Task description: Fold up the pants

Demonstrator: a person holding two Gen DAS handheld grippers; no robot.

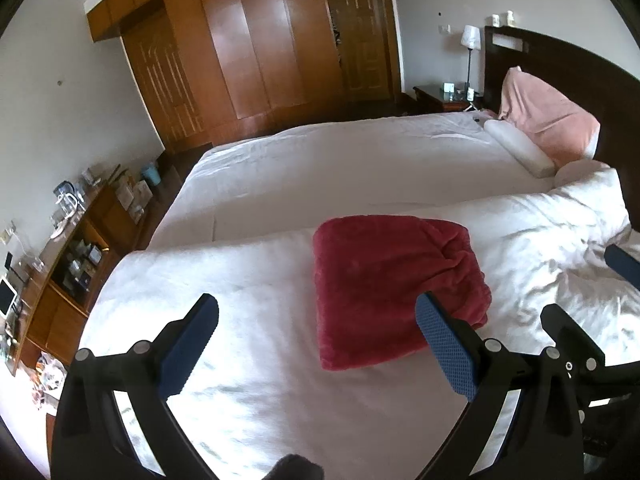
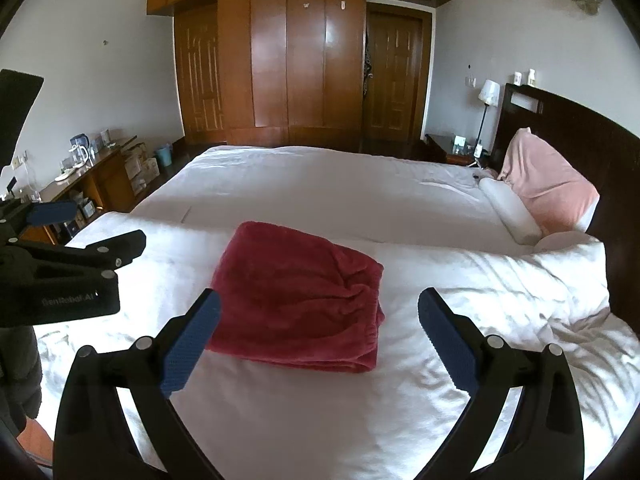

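The dark red fleece pants (image 1: pixel 384 288) lie folded into a compact rectangle on the white duvet (image 1: pixel 260 380), elastic waistband at the right side. They also show in the right wrist view (image 2: pixel 300 300). My left gripper (image 1: pixel 318 312) is open and empty, held above the duvet just in front of the pants, its right finger overlapping the pants' near right corner. My right gripper (image 2: pixel 320 308) is open and empty, hovering in front of the pants. The left gripper's body shows at the left of the right wrist view (image 2: pixel 72 272).
The white bed (image 2: pixel 320 188) fills the room's middle. A pink pillow (image 2: pixel 548 184) and white bolster (image 2: pixel 508 208) lean at the dark headboard (image 2: pixel 580 136). A wooden wardrobe (image 2: pixel 300 60) stands behind. A low shelf with kettles (image 2: pixel 80 160) runs along the left wall.
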